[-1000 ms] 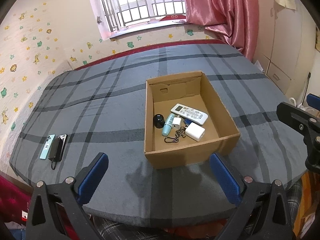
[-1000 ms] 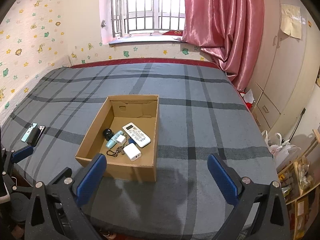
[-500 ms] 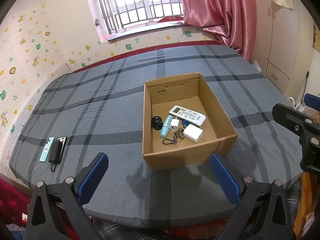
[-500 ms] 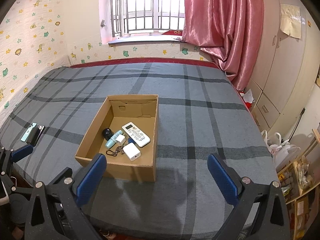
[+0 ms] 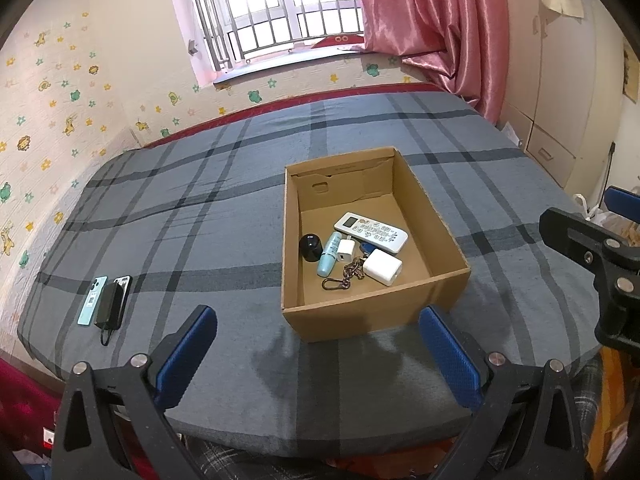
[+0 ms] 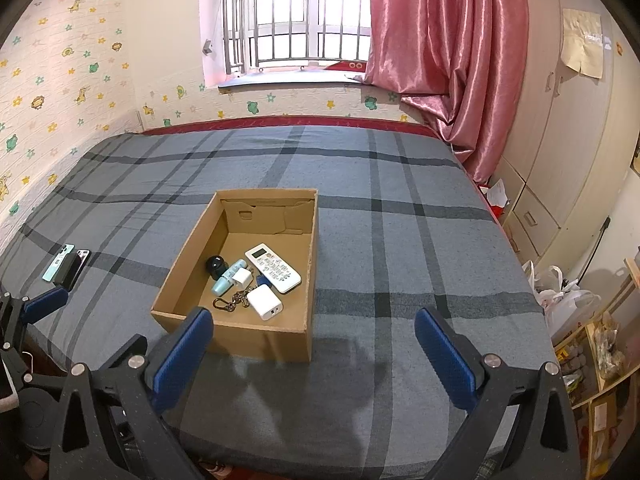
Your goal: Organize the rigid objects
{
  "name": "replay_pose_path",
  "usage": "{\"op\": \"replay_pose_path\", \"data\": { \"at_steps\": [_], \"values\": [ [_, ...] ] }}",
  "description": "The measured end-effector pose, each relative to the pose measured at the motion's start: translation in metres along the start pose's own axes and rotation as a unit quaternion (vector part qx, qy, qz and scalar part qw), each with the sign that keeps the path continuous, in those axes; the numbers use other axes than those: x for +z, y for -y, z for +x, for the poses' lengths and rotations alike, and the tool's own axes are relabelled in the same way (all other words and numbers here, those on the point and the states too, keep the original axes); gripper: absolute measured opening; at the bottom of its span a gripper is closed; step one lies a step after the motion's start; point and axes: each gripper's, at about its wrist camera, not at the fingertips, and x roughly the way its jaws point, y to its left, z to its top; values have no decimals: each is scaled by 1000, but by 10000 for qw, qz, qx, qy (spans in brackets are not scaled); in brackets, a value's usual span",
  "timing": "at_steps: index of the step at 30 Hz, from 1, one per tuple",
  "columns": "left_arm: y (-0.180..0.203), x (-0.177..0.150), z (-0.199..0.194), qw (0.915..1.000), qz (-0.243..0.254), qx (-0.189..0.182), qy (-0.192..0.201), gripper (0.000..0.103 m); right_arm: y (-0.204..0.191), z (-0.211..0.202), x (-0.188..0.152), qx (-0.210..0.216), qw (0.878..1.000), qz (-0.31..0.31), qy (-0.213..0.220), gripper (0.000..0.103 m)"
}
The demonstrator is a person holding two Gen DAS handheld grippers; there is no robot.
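An open brown cardboard box (image 5: pixel 374 312) sits on the bed (image 6: pixel 400 240), near its front edge, on a grey plaid cover. Inside lie a white remote control (image 5: pixel 371 231), a black rounded cap (image 5: pixel 311 246), a pale blue tube (image 5: pixel 329 254), a small white plug (image 5: pixel 345 250), a larger white charger (image 5: pixel 382 266) and a metal keychain (image 5: pixel 345 276), all bunched close together. The left gripper (image 5: pixel 318 354) and the right gripper (image 6: pixel 314 356) hover before the box, fingers spread wide, holding nothing. Two phones (image 5: pixel 105 299) lie well apart to the left.
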Motion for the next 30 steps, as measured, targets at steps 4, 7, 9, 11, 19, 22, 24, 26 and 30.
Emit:
{"op": "replay_pose_path", "data": {
  "at_steps": [4, 7, 9, 11, 19, 22, 24, 26, 30],
  "values": [
    [0, -1, -2, 10000, 4, -18, 16, 103, -1, -2, -2, -1, 10000, -10, 28, 103],
    [-1, -1, -3, 10000, 8, -9, 23, 103, -1, -2, -2, 3, 10000, -12, 25, 103],
    [-2, -1, -4, 10000, -7, -4, 33, 103, -1, -2, -2, -2, 10000, -6, 30, 103],
    [-1, 0, -5, 10000, 6, 5, 43, 103, -1, -2, -2, 4, 10000, 0, 33, 103],
    [1, 1, -9, 9999, 50, -16, 94, 103, -1, -5, -1, 2, 10000, -30, 58, 103],
    [1, 1, -9, 9999, 57, -45, 96, 103, -1, -7, 0, -9, 10000, -22, 74, 103],
    [2, 1, -9, 9999, 79, -53, 94, 103, -1, -8, 0, -13, 10000, -17, 83, 103],
    [4, 2, -9, 9999, 86, -93, 110, 103, -1, -8, 0, -8, 10000, -19, 88, 103],
    [5, 4, -10, 9998, 64, -114, 154, 103, 0, -8, 0, -14, 10000, -5, 90, 103]
  ]
}}
